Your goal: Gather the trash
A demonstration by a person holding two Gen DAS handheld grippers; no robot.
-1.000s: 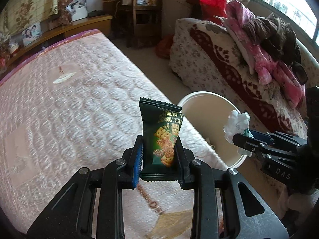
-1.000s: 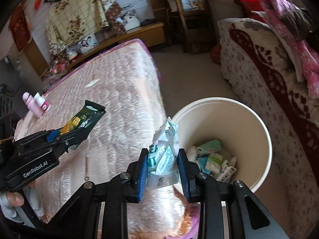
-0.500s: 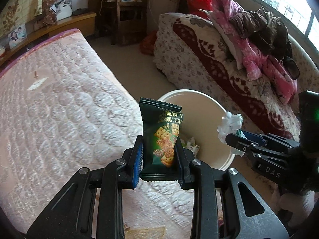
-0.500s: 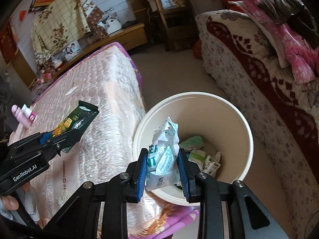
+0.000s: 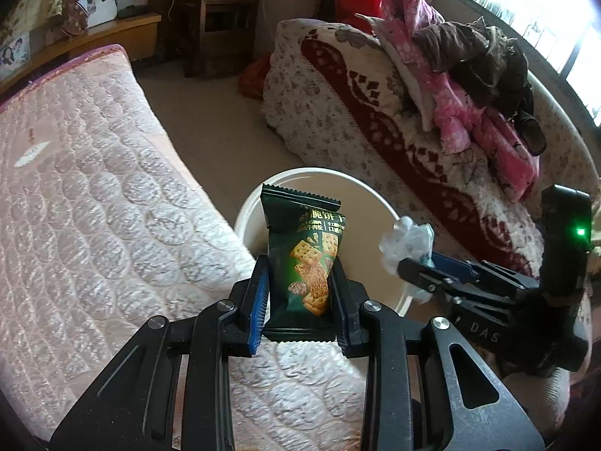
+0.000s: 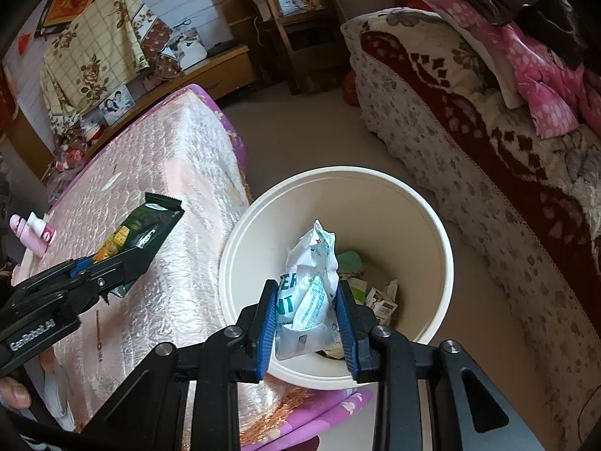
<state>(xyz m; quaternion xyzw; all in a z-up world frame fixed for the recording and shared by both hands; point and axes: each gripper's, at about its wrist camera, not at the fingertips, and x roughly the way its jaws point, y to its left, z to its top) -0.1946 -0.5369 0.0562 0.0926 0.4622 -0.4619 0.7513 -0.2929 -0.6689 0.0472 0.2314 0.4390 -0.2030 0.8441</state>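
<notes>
Trash goes two-handed here: the left gripper [image 5: 298, 295] is easing its jaws apart, pads still touching the green cracker packet [image 5: 305, 259] upright between them, over the mattress [image 5: 94, 225] edge beside the cream bin [image 6: 432, 225]. The right gripper [image 6: 308, 317] hangs over the bin mouth, jaws opening, a crumpled white wrapper [image 6: 310, 293] still between its pads, above the litter [image 6: 379, 297] inside

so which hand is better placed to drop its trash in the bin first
Right. The right gripper hangs over the bin, its fingers opening around the white wrapper. The left gripper, opening around the green cracker packet, looks to be over the mattress edge.
</notes>
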